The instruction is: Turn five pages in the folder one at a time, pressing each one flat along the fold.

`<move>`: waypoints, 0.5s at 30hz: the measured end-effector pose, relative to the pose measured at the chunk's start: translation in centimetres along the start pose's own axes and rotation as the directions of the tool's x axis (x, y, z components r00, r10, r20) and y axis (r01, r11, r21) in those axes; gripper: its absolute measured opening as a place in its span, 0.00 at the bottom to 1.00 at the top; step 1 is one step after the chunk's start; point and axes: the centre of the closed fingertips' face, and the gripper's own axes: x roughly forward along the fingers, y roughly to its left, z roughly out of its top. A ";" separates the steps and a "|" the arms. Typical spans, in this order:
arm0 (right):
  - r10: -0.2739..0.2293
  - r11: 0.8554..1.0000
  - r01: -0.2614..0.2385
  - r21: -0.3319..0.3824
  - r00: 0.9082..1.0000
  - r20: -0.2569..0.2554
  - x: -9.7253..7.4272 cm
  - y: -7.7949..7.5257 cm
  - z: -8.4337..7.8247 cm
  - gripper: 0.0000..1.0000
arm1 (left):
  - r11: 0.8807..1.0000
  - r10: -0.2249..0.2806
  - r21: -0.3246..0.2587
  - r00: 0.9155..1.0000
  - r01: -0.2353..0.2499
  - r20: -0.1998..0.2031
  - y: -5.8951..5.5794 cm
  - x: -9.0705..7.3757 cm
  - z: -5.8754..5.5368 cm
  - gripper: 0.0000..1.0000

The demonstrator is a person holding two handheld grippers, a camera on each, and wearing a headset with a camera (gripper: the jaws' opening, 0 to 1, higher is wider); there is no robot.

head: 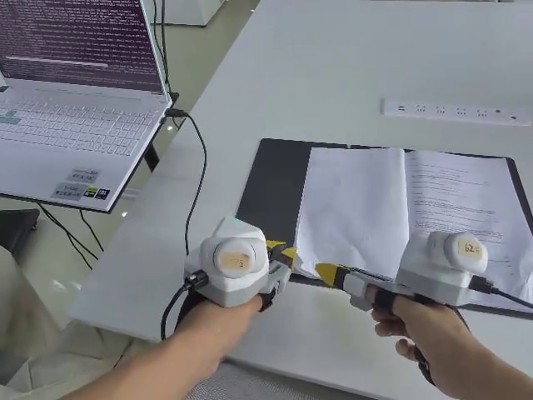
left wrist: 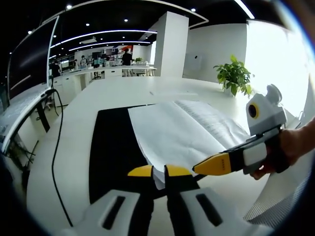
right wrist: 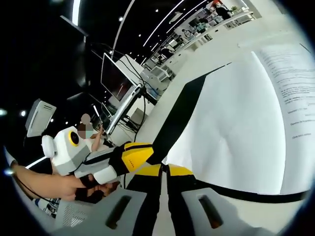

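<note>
Left gripper (head: pixel 286 252), right gripper (head: pixel 326 272) are white (yellow jaws).

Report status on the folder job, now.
Left gripper shut on the near corner of the page. Right gripper shut, empty, tip close beside it. Folder open on the table. Cable lies off to its left, clear.

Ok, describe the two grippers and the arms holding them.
The left gripper and right gripper match: rounded white bodies, an oval label on top, black jaws tipped yellow, a black cable trailing from each. The forearms are bare, no sleeves visible.
</note>
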 end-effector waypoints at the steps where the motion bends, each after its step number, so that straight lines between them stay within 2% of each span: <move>1: -0.005 1.000 0.005 0.000 1.000 0.003 -0.2 -0.2 0.2 0.02 | 1.000 -0.003 0.010 1.000 0.003 -0.007 -0.2 0.2 -0.1 0.07; 10: -0.048 0.999 0.048 0.005 0.998 0.045 -2.0 -2.5 2.1 0.02 | 0.998 -0.043 0.041 0.999 0.045 -0.033 -1.8 2.5 -0.8 0.07; 15: -0.079 0.997 0.078 0.014 0.995 0.065 -3.0 -4.1 3.3 0.02 | 0.998 -0.045 0.050 0.998 0.047 -0.055 -2.3 3.1 -1.3 0.07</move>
